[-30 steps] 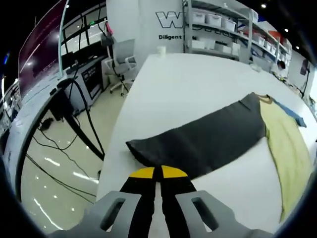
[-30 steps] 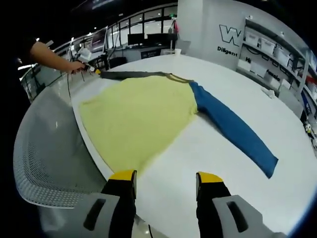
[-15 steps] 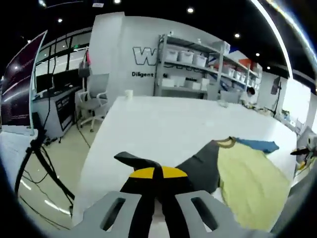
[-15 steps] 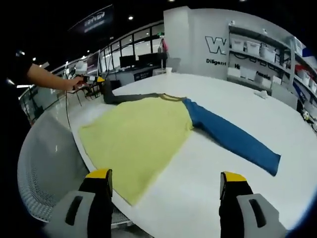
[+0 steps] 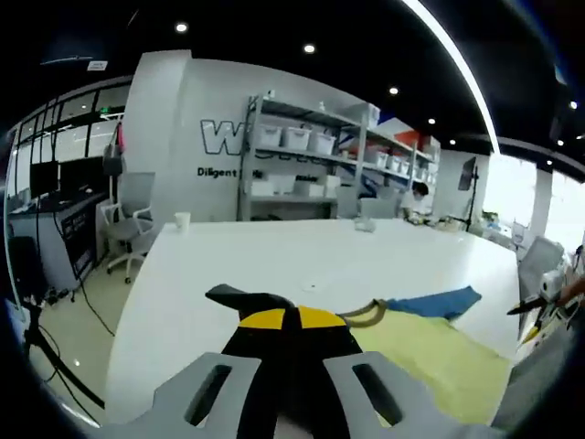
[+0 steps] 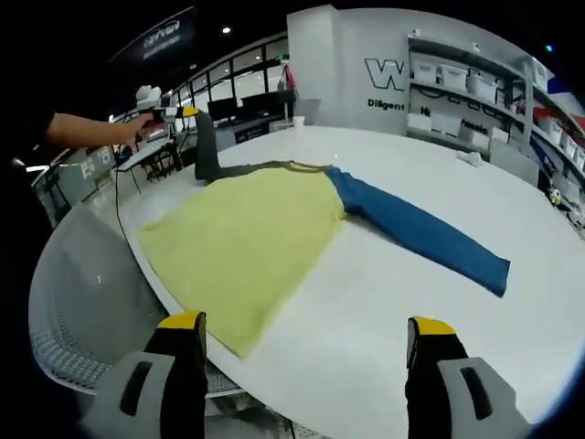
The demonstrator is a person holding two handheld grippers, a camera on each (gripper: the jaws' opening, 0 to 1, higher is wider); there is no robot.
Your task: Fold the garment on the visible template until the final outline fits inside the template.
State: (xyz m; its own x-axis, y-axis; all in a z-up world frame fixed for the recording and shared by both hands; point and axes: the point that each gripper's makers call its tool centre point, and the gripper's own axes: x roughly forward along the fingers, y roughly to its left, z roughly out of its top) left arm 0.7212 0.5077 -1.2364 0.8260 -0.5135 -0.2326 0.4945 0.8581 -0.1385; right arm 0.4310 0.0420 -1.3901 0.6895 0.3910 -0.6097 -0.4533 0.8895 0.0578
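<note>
The left gripper (image 5: 283, 317), clamped on the grey sleeve (image 6: 205, 146), lifts it at upper left; the yellow shirt (image 6: 242, 238) lies centre-left. The right gripper (image 6: 306, 327) hovers, jaws apart. Next, probably, fold the sleeve across.

1 long-sleeved garment (image 6: 247, 233), yellow cloth body with 1 blue sleeve (image 6: 420, 233) and 1 dark grey sleeve (image 6: 206, 151). 1 white round-edged table (image 6: 430, 302). 2 yellow-tipped black tools: left tool (image 5: 283, 318), right tool (image 6: 306, 334). 1 white paper cup (image 5: 182, 220). 1 grey office chair (image 5: 128, 229). 1 metal shelving rack (image 5: 311, 160) of white bins.
</note>
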